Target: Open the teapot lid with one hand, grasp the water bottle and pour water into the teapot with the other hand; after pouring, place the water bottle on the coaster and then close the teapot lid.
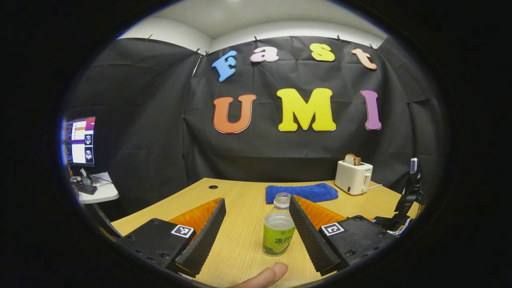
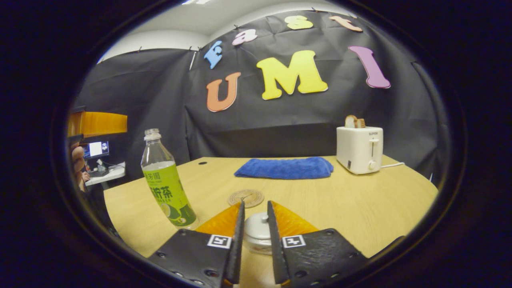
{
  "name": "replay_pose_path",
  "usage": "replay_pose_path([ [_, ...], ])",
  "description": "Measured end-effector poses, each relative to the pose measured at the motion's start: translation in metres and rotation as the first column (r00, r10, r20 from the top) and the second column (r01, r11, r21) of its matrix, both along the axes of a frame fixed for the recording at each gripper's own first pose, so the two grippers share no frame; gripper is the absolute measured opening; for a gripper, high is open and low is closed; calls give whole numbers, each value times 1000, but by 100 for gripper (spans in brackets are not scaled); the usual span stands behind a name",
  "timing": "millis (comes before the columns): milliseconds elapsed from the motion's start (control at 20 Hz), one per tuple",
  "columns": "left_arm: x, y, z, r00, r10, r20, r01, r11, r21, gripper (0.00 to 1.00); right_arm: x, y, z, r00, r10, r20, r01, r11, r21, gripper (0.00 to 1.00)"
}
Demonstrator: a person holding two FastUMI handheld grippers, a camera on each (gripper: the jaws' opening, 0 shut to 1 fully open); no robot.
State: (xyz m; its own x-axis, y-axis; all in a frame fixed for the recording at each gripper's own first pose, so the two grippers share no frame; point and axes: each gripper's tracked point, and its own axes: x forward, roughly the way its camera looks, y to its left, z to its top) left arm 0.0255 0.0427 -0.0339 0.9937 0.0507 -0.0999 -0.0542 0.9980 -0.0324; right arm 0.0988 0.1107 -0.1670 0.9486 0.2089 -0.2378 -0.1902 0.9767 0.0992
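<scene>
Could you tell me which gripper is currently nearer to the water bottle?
Left. The left gripper brackets the water bottle, one finger beside it. The right gripper sits over the teapot lid, off to the bottle's side.

So the left gripper (image 1: 256,230) is hanging low over the wooden table (image 1: 240,200) with its jaws spread wide. An uncapped water bottle (image 1: 278,230) with a green label stands upright between them, right up against the right finger, well apart from the left one. A fingertip (image 1: 267,276) pokes in at the near edge. Farther back there's a folded blue towel (image 1: 301,192), and at the far right a white toaster (image 1: 353,177) with bread sticking out. A monitor (image 1: 80,141) glows off to the far left
</scene>
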Motion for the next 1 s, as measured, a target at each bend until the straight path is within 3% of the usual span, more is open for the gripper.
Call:
replay_pose_path([
  [50,1,0,-1,1000,-2,1,2,1000,-2,99,1,2,-3,1000,9,-10,-9,1000,-7,13],
  [200,1,-2,-1,1000,-21,5,21,1000,11,99,-1,3,-1,1000,20,12,-19,996,-83,10],
  [300,2,-4,-3,999,-47,4,46,999,27,99,-1,4,-2,1000,4,10,-3,996,-92,1],
  [600,3,-28,-16,984,-178,-32,179,983,37,99,0,9,15,998,19,56,-10,988,-155,1],
  [750,4,-25,-21,981,-189,-44,190,981,35,100,-5,11,47,994,32,105,-19,993,-121,1],
  [1000,9,-40,-30,961,-277,-25,278,959,50,99,-26,-9,115,978,-6,210,28,995,-97,1],
])
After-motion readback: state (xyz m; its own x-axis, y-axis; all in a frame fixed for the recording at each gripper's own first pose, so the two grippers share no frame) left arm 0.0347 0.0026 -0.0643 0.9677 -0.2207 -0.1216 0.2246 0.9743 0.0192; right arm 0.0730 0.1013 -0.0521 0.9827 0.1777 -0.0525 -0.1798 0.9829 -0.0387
